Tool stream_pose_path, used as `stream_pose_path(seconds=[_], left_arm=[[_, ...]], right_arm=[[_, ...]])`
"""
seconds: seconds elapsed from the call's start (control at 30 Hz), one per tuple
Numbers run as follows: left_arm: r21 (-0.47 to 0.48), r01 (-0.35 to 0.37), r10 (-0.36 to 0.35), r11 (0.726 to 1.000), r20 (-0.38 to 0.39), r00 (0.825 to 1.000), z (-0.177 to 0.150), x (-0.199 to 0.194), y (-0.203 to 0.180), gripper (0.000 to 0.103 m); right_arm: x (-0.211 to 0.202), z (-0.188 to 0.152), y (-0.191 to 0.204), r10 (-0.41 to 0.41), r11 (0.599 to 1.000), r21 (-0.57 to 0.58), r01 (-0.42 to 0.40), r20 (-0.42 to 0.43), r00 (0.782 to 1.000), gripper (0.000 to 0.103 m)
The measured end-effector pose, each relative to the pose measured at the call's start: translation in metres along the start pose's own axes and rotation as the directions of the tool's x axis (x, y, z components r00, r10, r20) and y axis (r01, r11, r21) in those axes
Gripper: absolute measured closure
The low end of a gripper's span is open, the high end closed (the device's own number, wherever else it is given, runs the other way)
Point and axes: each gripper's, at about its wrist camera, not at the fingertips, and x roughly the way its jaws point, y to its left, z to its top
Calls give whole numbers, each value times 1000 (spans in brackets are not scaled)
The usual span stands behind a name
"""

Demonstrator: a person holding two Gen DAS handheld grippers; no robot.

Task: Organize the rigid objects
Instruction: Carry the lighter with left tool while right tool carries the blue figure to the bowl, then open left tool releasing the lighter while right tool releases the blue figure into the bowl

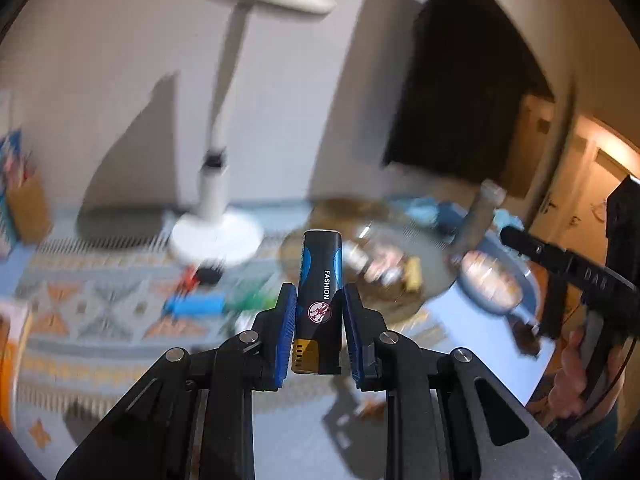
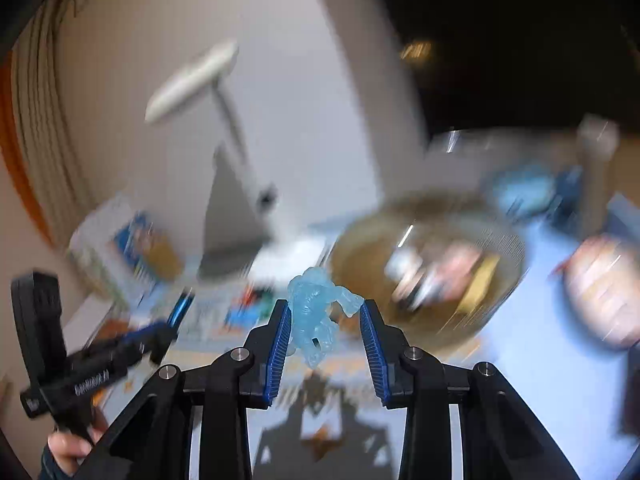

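My left gripper [image 1: 319, 294] is shut on a black and blue lighter [image 1: 320, 284] marked FASHION, held upright above the patterned tablecloth. My right gripper [image 2: 324, 314] is shut on a translucent blue toy figure [image 2: 316, 312], pinched between the blue pads above the table. A round glass bowl [image 2: 500, 240] holding several small items sits right of the figure; it also shows in the left wrist view [image 1: 436, 256]. Both views are motion-blurred. Each gripper shows in the other's view: the right one [image 1: 560, 264], the left one [image 2: 120, 344].
A white desk lamp [image 1: 216, 236] stands at the back. Small blue, green and red items [image 1: 200, 300] lie on the cloth near its base. Boxes [image 2: 132, 248] stand at the left. A second dish [image 1: 492, 280] sits right of the bowl.
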Motion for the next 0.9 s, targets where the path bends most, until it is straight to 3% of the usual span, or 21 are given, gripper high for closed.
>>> stream_pose_path(seconds=[0.1, 0.23, 0.47, 0.7, 0.73, 0.77, 0.8, 0.83, 0.87, 0.9], left_arm=[[26, 46, -46, 999, 35, 998, 35, 14, -23, 83], [43, 80, -81, 996, 35, 996, 63, 53, -46, 83], [43, 87, -82, 995, -94, 992, 46, 145, -62, 83], [50, 71, -61, 996, -181, 982, 29, 192, -63, 82], [56, 66, -54, 996, -190, 980, 29, 195, -64, 77], [64, 48, -35, 997, -194, 980, 30, 197, -64, 59], [70, 30, -16, 997, -192, 981, 32, 197, -65, 49], [72, 20, -6, 997, -183, 983, 34, 194, -64, 30], [69, 27, -16, 997, -157, 988, 37, 186, -62, 21], [62, 40, -32, 997, -130, 991, 39, 177, -60, 21]], right_arm=[[-21, 37, -14, -106, 994, -9, 107, 80, 991, 68], [-16, 56, -30, -244, 968, -36, 249, 102, 964, 68], [58, 35, -85, -372, 928, -45, 369, -95, 923, 68], [98, 19, -122, -375, 925, -15, 379, -191, 907, 68], [103, 19, -124, -373, 926, -17, 378, -202, 906, 68], [108, 20, -125, -374, 925, -18, 379, -207, 904, 67], [110, 21, -125, -389, 920, -24, 392, -198, 900, 66], [109, 22, -125, -402, 914, -29, 404, -187, 896, 58], [106, 25, -125, -413, 910, -31, 414, -169, 895, 45], [99, 28, -124, -413, 910, -23, 413, -133, 901, 40]])
